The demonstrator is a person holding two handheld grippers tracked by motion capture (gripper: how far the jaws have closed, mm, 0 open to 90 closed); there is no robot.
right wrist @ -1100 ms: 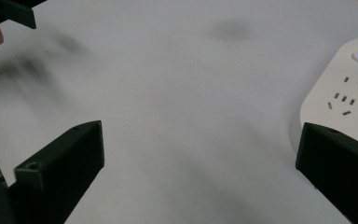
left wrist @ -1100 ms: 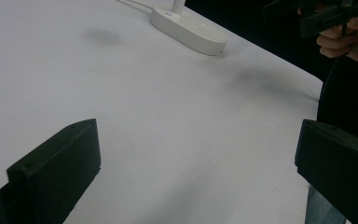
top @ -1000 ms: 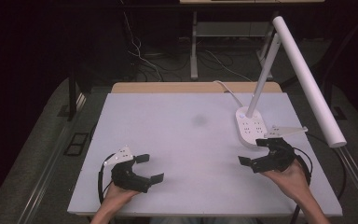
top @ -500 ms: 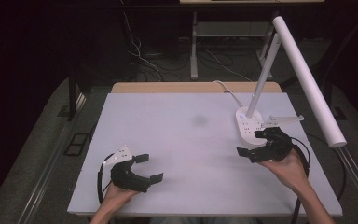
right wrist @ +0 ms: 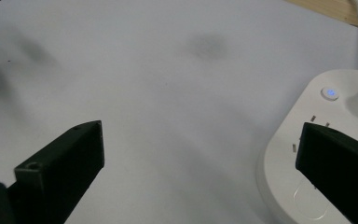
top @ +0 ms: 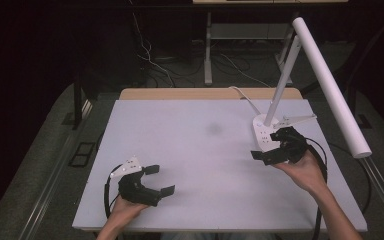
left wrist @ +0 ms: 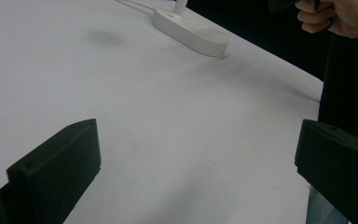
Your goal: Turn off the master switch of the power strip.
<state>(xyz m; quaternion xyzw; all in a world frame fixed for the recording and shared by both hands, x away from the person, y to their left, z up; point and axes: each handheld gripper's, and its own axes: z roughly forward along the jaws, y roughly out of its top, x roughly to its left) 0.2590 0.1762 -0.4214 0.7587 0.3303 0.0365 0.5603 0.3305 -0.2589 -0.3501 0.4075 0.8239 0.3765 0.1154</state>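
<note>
**Right gripper at the lamp base, left gripper idle near the front edge**

In the high view the left gripper [top: 159, 181] rests low on the white tabletop [top: 190, 135], near the front edge and left of centre, held from below by the person's left hand [top: 125, 210]. Its jaws stand wide apart with nothing between them; the left gripper view shows bare tabletop in the gap, with the lamp base [left wrist: 189, 32] well off at the far side. A grey plate sits on top of this gripper and a black cable loops from it along the tabletop.

Near the middle of the tabletop lies a faint grey smudge [top: 214, 129], apart from both grippers.

Further right, the lamp [top: 325, 80] stands at the right side of the tabletop. Its oval white base [top: 263, 134] carries a slanted stem, and a long white tube head reaches out over the right edge. A white cord [top: 242, 97] runs from the base toward the back edge.

The right gripper [top: 267, 146], held in the right hand [top: 305, 172], sits just beside the base on its right and near side. Its jaws are wide open and grip nothing. In the right gripper view one jaw is over bare tabletop and the other is over the near part of the base [right wrist: 298, 186], where a small button [right wrist: 329, 93] glows blue. Whether that jaw touches the base cannot be told.
</note>
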